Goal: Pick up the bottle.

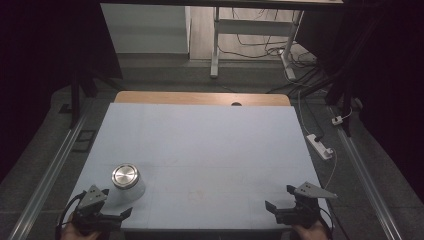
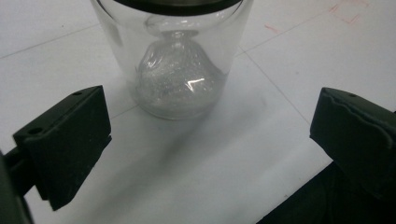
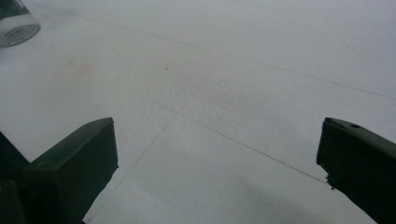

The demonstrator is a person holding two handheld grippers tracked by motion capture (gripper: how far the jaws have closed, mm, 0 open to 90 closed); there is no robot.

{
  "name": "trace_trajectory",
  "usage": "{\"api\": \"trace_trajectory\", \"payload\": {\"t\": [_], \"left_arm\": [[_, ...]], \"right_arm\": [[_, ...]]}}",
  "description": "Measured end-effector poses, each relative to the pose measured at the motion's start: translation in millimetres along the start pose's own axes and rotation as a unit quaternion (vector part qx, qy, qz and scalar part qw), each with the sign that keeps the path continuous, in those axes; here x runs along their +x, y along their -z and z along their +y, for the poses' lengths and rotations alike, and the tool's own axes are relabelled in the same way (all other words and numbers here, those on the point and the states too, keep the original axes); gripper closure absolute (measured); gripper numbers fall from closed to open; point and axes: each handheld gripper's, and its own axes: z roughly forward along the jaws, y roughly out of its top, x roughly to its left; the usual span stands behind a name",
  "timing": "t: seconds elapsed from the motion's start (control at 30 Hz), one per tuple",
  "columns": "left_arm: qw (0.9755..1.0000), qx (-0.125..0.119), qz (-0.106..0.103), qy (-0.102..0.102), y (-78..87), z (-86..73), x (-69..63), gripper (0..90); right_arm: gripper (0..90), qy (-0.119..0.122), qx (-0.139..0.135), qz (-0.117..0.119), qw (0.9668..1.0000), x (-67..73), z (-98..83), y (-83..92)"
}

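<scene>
Glass jar (image 1: 127, 183) with metal lid stands near the surface's (image 1: 210, 145) front-left corner, contents perhaps a crumpled bag. Left claw (image 1: 107, 210) released, just short of it; right claw (image 1: 281, 204) released, well apart. Nothing grasped yet.

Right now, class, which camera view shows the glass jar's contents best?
The left gripper view: the glass jar stands close, its crinkled clear bag visible inside. The high view gives mainly its metal lid; the right gripper view catches a corner of it.
</scene>
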Motion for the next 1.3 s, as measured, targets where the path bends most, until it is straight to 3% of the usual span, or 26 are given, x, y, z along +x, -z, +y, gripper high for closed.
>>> {"api": "trace_trajectory", "payload": {"t": [0.27, 0.6, 0.83, 1.0, 1.3], "left_arm": [[0.9994, -0.006, -0.030, 0.015, 1.2, -1.4, 4.7, 0.0], [0.9991, -0.003, -0.035, 0.022, 0.9, -1.3, 6.7, 0.0], [0.9991, -0.016, -0.027, 0.030, 4.2, -0.7, 12.0, 0.0], [0.9990, -0.010, -0.036, 0.025, 1.8, 1.2, 15.0, 0.0], [0.9988, -0.023, -0.032, 0.029, 3.3, 2.7, 19.8, 0.0]], "right_arm": [[0.0, 0.016, 0.009, 0.003, 0.9998, 2.9, 0.8, -2.1], [0.0, 0.018, 0.013, 0.006, 0.9997, 3.3, 0.9, -2.8], [0.0, 0.017, 0.015, 0.009, 0.9997, 2.9, 1.1, -3.3], [0.0, 0.019, 0.018, 0.010, 0.9996, 2.9, 1.4, -3.8], [0.0, 0.016, 0.019, 0.013, 0.9996, 2.1, 1.5, -4.0]]}}
